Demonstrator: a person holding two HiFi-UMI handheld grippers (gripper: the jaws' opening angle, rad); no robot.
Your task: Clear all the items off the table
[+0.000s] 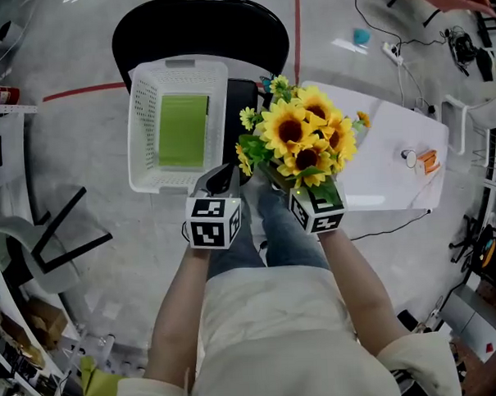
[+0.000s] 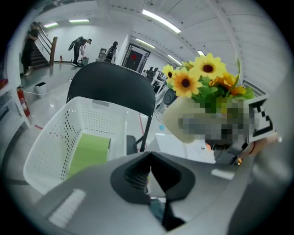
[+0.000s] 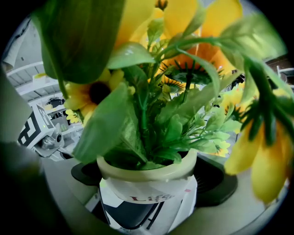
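The basket [image 1: 142,116] sits on the chair [image 1: 199,27], a flat item [image 1: 182,130] lying in its bottom. The table [image 1: 387,187] stands right of the chair, two small things [image 1: 427,161] near its right edge. The potted flowers [image 1: 303,137] sit in the right gripper [image 3: 149,179], with the left gripper [image 1: 224,176] just left of them.

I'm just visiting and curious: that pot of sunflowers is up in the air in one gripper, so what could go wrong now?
The right gripper pinches the pot by its sides alone; under the tall sunflowers it might tip or slip. The blooms fill that gripper's view, so aiming for, say, the white basket could be awkward. The left gripper is shut and empty, giving no support.
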